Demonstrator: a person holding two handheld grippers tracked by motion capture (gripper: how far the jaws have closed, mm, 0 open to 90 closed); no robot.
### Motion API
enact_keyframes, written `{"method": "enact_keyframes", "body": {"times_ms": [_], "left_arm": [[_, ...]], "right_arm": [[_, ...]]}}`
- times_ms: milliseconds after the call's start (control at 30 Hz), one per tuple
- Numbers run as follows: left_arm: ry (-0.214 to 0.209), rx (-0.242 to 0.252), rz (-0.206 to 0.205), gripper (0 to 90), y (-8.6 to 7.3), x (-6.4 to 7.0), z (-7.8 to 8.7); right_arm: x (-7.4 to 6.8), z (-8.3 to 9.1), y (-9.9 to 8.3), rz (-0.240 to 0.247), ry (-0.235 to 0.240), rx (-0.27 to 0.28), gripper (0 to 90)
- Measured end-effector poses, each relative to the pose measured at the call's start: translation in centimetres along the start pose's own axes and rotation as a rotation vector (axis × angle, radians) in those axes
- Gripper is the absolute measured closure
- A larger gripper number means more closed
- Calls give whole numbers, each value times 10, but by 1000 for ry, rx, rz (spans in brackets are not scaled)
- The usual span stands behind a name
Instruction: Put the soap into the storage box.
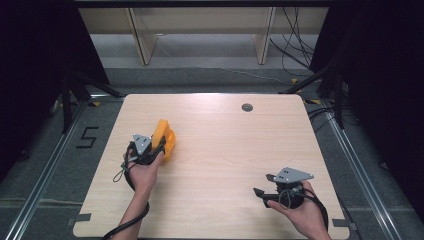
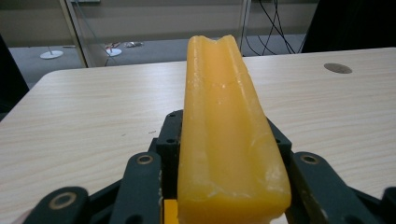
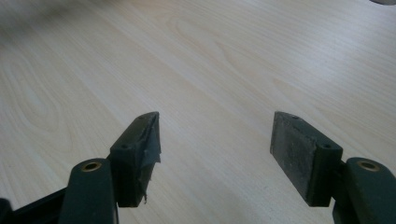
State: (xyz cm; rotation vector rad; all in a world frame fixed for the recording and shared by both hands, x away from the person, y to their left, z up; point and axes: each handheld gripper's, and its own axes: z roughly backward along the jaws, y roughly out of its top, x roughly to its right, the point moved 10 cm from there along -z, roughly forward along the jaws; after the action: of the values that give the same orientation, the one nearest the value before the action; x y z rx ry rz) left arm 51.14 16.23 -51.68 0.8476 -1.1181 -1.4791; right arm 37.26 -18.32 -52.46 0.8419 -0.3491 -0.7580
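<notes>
Floor mark (image 1: pixel 88 137): black tape strips shaping a "5", on grey floor left of table (image 1: pixel 220 150).
Table top: no txt or labels readable.
Orange block (image 2: pixel 229 135): no brand or print legible.
Gripper plates, jaws: no readable nos. or markings.

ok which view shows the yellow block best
The left gripper view: the yellow block runs up between that gripper's jaws, close and sharp. The high view shows it small beside the left gripper. The right gripper view looks at bare table.
</notes>
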Motion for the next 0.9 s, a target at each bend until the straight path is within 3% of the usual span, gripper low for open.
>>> {"method": "enact_keyframes", "body": {"times_ms": [267, 533, 833, 900], "left_arm": [[1, -30, 6, 604, -13, -2, -6], [-6, -28, 18, 595, -14, -2, -7], [-45, -94, 6, 402, -14, -4, -4], [-54, -135, 9, 349, -15, -6, 1]], "right_arm": [[0, 0, -1, 1, 4, -4, 339], [0, 0, -1, -3, 0, -4, 336], [-2, -1, -2, -4, 18, -14, 329], [-3, -1, -2, -7, 19, -18, 326]]}}
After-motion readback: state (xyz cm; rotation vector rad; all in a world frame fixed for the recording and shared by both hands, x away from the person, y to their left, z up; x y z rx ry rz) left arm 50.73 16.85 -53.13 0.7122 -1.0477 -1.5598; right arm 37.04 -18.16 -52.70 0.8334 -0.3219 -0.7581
